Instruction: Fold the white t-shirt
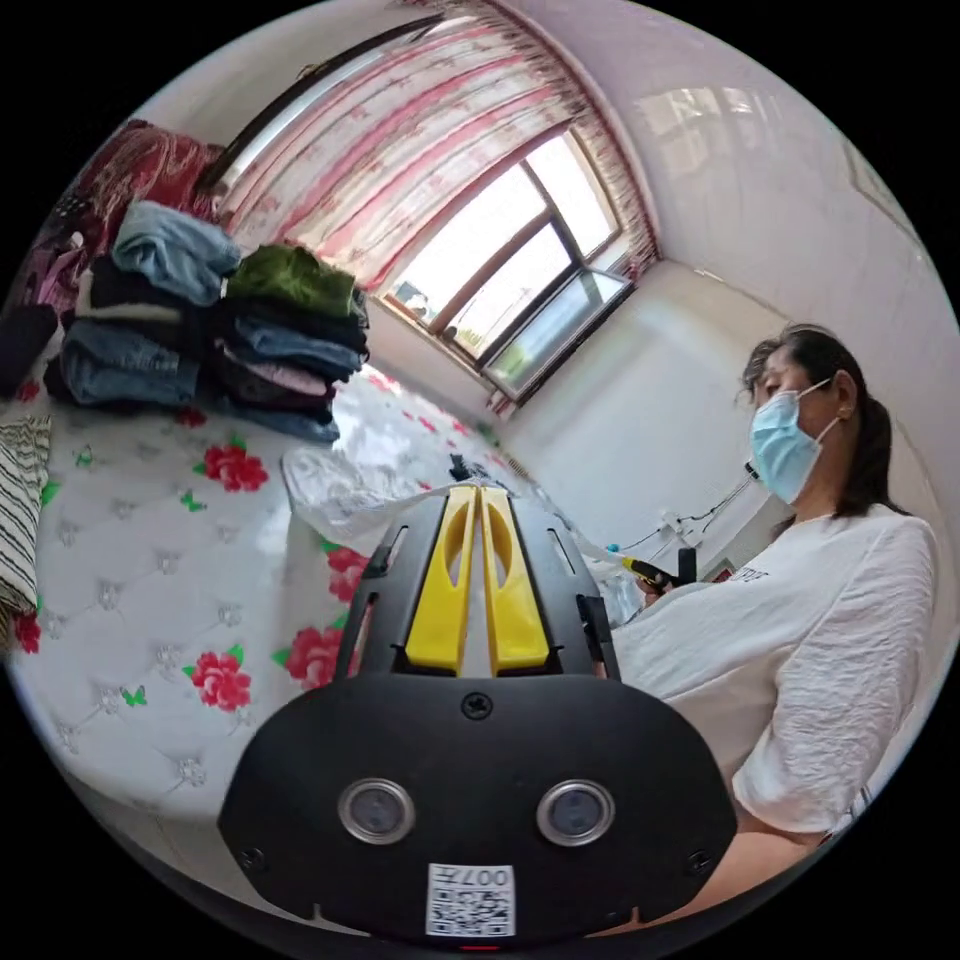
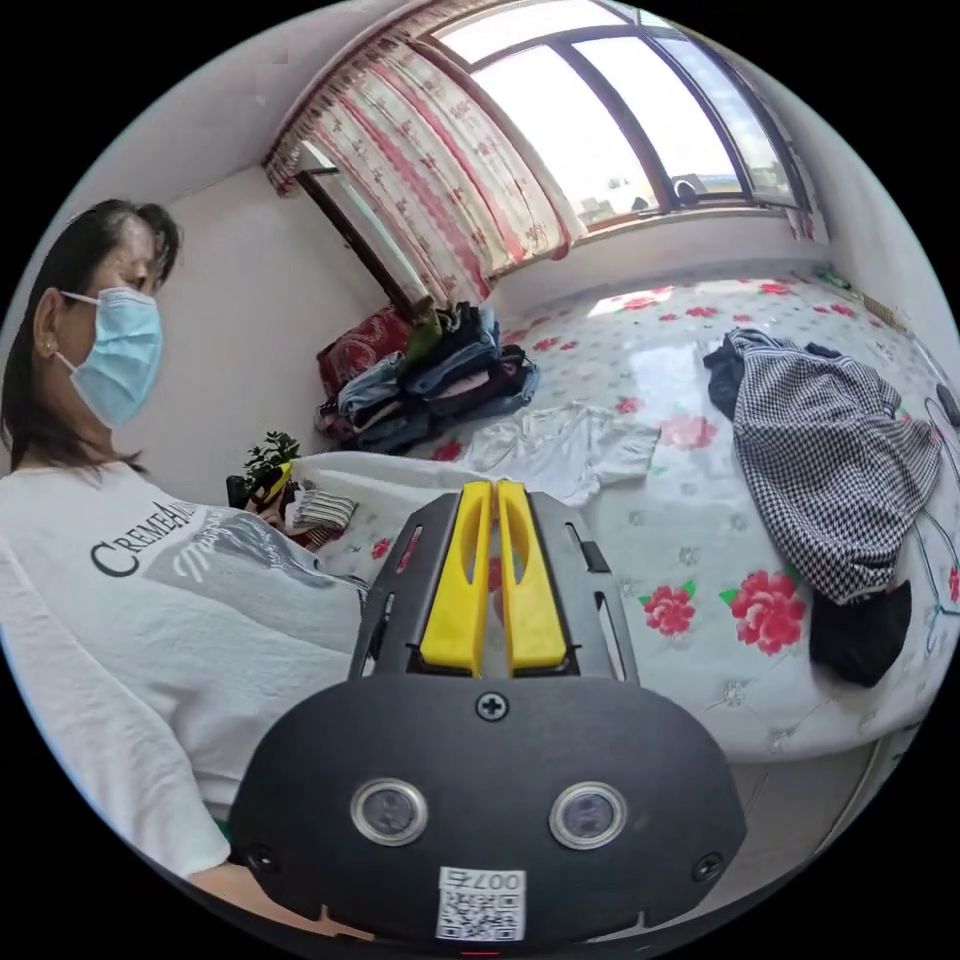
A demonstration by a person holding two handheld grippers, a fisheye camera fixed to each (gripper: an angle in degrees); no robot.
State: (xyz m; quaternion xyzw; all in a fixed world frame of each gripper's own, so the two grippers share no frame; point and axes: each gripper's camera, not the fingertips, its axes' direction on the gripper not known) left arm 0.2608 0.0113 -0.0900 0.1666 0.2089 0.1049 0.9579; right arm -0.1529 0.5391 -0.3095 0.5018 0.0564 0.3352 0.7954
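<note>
The white t-shirt point(image 2: 560, 445) lies crumpled on the flowered bed cover point(image 2: 700, 560), and in the left gripper view the t-shirt point(image 1: 340, 485) is just beyond my jaws. One edge of it is lifted and runs as a taut white band between both grippers. My left gripper point(image 1: 477, 490) has its yellow jaws together on that band. My right gripper point(image 2: 495, 485) pinches the same band; the left gripper point(image 2: 265, 490) is at its far end. The right gripper point(image 1: 650, 572) shows beside the person's chest.
Two stacks of folded clothes point(image 1: 200, 330) stand at the bed's far side. A striped cloth point(image 1: 20, 510) lies at one edge. A checked garment point(image 2: 830, 450) and a dark one point(image 2: 860, 630) lie near a wire hanger point(image 2: 940, 560). The person point(image 1: 800, 640) stands close beside the bed.
</note>
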